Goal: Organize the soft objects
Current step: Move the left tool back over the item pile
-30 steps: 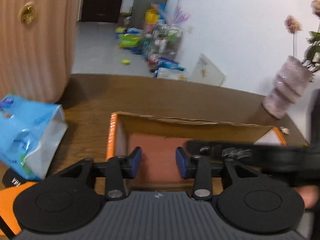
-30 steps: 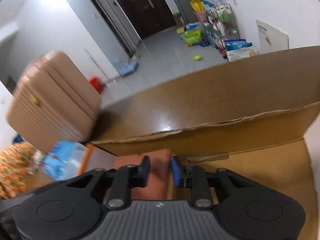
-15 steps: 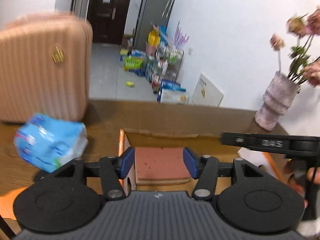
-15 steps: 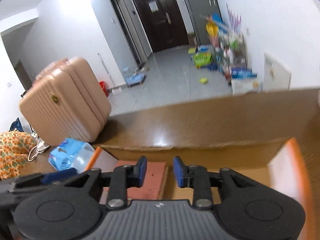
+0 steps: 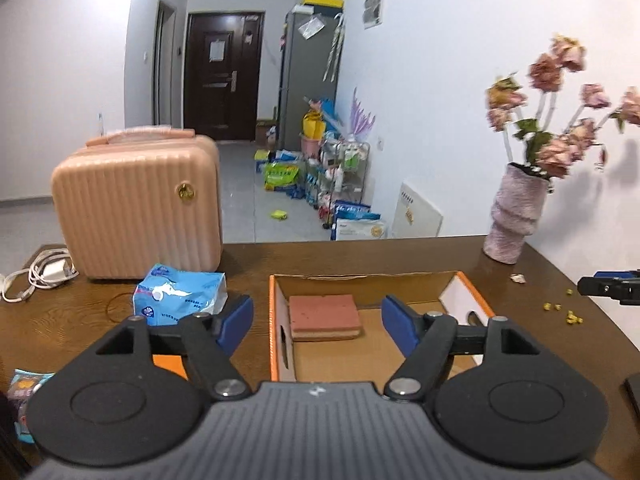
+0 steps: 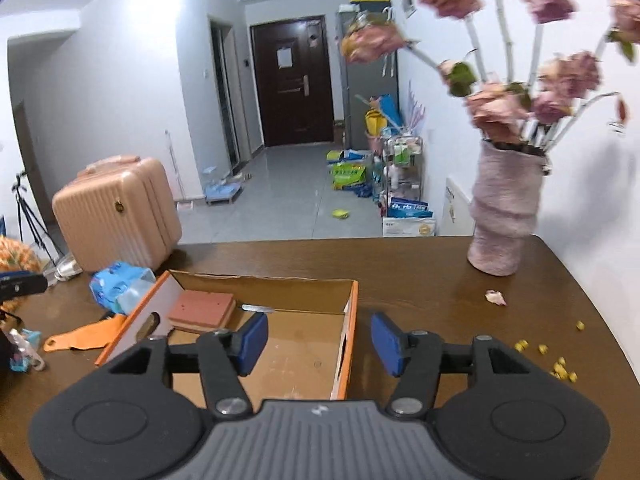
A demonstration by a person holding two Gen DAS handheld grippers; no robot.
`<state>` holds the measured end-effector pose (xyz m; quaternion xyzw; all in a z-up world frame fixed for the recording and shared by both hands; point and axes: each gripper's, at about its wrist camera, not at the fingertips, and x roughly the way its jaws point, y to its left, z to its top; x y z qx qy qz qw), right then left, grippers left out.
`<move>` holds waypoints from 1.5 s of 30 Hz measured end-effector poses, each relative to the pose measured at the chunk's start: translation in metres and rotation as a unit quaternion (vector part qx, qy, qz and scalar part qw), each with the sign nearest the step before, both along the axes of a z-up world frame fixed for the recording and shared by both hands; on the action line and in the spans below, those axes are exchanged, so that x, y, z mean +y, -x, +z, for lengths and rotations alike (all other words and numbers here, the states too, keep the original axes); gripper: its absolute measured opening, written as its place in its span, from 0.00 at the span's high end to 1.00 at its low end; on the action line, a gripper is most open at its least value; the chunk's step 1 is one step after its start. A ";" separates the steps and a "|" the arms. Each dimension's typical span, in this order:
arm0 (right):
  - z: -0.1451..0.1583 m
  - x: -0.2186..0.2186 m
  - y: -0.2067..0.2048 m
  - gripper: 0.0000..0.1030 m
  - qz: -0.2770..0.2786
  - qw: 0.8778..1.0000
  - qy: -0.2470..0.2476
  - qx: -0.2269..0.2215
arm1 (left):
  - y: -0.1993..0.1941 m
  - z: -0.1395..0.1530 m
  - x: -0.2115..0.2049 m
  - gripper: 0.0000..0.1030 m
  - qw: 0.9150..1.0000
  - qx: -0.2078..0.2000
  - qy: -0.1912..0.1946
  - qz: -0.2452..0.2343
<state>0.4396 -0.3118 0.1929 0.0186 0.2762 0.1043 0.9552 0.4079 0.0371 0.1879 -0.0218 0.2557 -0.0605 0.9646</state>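
A reddish-brown sponge [image 5: 324, 317] [image 6: 201, 311] lies flat in the far left corner of an open cardboard box with orange rims [image 5: 274, 324] [image 6: 351, 320] on the brown table. My left gripper [image 5: 316, 322] hovers above and before the box, its jaws opening with nothing between the blue pads. My right gripper [image 6: 318, 342] hangs over the box's right side, its jaws also opening and empty. A blue tissue pack [image 5: 180, 298] [image 6: 118, 285] lies on the table left of the box.
A pink ribbed suitcase [image 5: 138, 206] [image 6: 114, 218] stands at the table's back left, with a white cable [image 5: 36, 274] beside it. A pink vase of dried flowers [image 5: 514, 216] [image 6: 504, 216] stands back right. Yellow crumbs [image 6: 556, 362] and an orange flap [image 6: 86, 336] lie on the table.
Both grippers have drawn back and up out of the box while their jaws spread apart. The sponge now lies alone in the box, far from the pads.
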 end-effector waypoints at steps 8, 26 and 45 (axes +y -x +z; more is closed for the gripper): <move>0.004 -0.001 0.099 0.39 0.019 0.998 -0.006 -0.059 | 0.098 0.003 -0.009 0.25 0.999 -0.038 -0.010 -0.010; -0.136 0.036 0.367 0.21 0.057 0.987 -0.023 -0.150 | 0.339 -0.123 -0.006 0.13 0.996 -0.081 0.026 -0.008; -0.178 0.065 0.304 0.37 0.043 0.995 -0.029 -0.082 | 0.263 -0.171 -0.020 0.24 0.998 -0.005 0.058 -0.023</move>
